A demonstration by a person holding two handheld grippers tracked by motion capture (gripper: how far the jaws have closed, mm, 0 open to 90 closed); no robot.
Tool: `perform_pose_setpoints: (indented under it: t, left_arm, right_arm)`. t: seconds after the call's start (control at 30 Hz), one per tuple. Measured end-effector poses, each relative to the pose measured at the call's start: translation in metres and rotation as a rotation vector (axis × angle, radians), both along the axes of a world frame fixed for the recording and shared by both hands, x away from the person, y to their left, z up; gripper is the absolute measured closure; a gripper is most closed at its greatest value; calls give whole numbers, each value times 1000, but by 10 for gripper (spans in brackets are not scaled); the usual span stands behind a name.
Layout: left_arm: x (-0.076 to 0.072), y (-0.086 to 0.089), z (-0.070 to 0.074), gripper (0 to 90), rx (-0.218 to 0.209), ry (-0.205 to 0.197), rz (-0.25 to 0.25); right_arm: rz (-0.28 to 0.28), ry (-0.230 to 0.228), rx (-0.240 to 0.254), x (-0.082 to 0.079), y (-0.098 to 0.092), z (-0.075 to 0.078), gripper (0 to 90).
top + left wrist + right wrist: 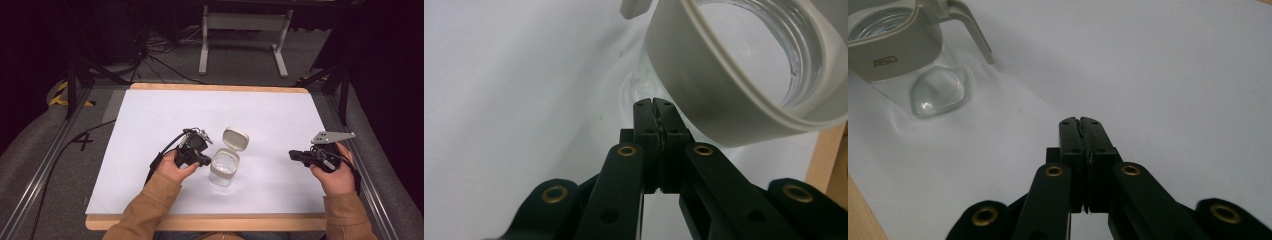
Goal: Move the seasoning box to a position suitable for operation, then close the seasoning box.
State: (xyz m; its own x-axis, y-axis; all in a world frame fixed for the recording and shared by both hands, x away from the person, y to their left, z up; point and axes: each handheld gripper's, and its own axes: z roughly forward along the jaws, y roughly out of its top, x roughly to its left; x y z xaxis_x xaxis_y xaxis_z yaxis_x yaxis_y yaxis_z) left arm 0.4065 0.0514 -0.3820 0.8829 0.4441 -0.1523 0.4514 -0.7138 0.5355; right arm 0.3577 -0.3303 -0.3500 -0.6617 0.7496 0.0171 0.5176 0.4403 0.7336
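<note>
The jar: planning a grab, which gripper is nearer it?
Left. The left gripper sits right beside the jar; the right gripper is well off to its right.

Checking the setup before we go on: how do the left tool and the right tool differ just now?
The left tool sits right beside the clear glass jar with the open beige flip lid; the right tool is well clear of it. The right carries a grey three-cornered plate; the left's top looks different. Both are shut, gripping nothing.

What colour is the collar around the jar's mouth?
Pale grey-beige collar on the clear jar; right gripper view shows it best.
</note>
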Motion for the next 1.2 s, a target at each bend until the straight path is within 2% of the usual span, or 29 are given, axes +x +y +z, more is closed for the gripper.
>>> perform_pose_setpoints:
  t: [0.03, 0.13, 0.23, 0.33, 0.47, 0.6, 0.67, 0.7, 0.77, 0.9, 0.97, 1.07, 1.2]
  left_arm:
    - [-1, 0, 2, 894, 14, 7, -10]
    - [-7, 0, 1, 892, 7, 6, -13]
    - [-12, 1, 0, 892, 4, 21, -14]
    - [-16, 1, -2, 890, 18, 33, -25]
    - [-18, 0, -2, 881, 20, 32, -30]
    - [-19, -1, -2, 870, 19, 49, -41]
    - [-17, 0, -2, 849, 33, 52, -45]
    - [-17, 0, -3, 806, 27, 58, -36]
    - [-15, 2, -2, 778, 21, 62, -31]
    - [-14, 11, 5, 740, 2, 34, 20]
    - [-13, 13, 7, 721, -3, 21, 26]
    - [-13, 20, 15, 724, -13, -17, 55]
    - [-13, 33, 28, 722, -36, -35, 83]
  right_arm:
    - [4, -3, 1, 1, 1, 0, 892]
    - [19, 0, 2, 4, 6, 1, 891]
    - [26, 3, 4, 6, 9, 1, 890]
    - [43, 2, 2, 8, 15, 1, 890]
    - [52, 4, -3, 9, 18, 1, 889]
    - [62, 10, -6, 10, 22, -1, 886]
    - [66, 16, -7, 11, 23, -2, 887]
    - [70, 17, -8, 11, 24, -2, 889]
    - [71, 17, -8, 11, 24, -2, 891]
    - [69, 13, -5, 10, 24, -2, 892]
    - [70, 10, -6, 10, 24, -2, 892]
    - [78, 11, -6, 10, 27, -2, 892]
    - [93, 11, -2, 9, 32, -3, 892]
